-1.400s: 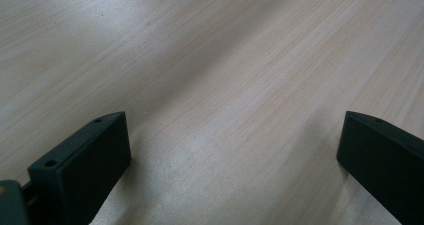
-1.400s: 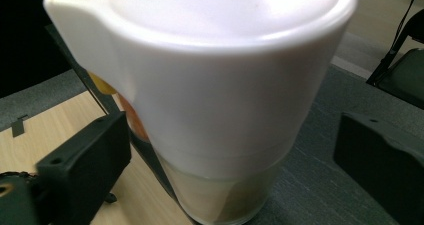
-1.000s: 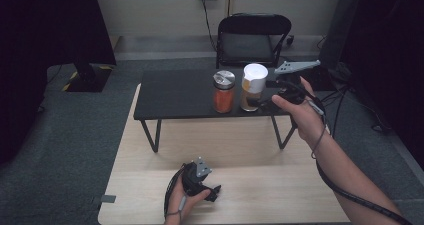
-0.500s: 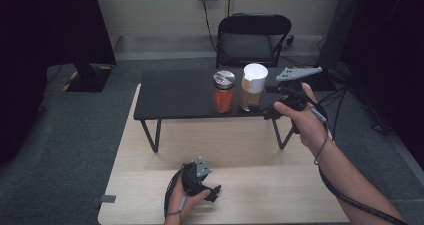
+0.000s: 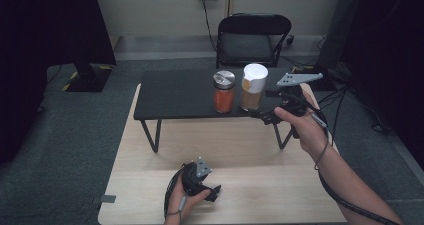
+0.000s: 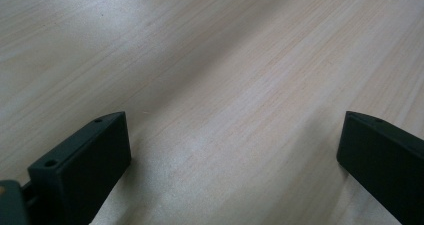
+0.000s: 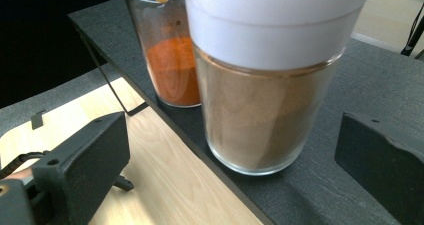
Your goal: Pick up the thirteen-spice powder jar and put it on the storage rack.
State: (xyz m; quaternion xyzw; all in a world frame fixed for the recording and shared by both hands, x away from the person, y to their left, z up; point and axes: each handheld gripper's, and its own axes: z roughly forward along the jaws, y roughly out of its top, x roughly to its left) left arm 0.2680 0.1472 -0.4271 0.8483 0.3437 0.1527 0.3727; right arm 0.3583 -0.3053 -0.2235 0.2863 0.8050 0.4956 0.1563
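Right gripper point(image 5: 266, 116) sat wide open facing the white-lidded jar point(image 7: 267, 92); left gripper point(image 5: 212, 191) was wide open over the wooden table point(image 6: 225, 85).

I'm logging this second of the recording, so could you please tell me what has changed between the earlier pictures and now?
The right tongs drew back from beside the white-lidded jar toward the person, and their grey plate now sits level. Jaws open, nothing taken hold of. Unchanged: that jar and the orange-filled jar on the black shelf, and the left tongs, open, low on the wooden table.
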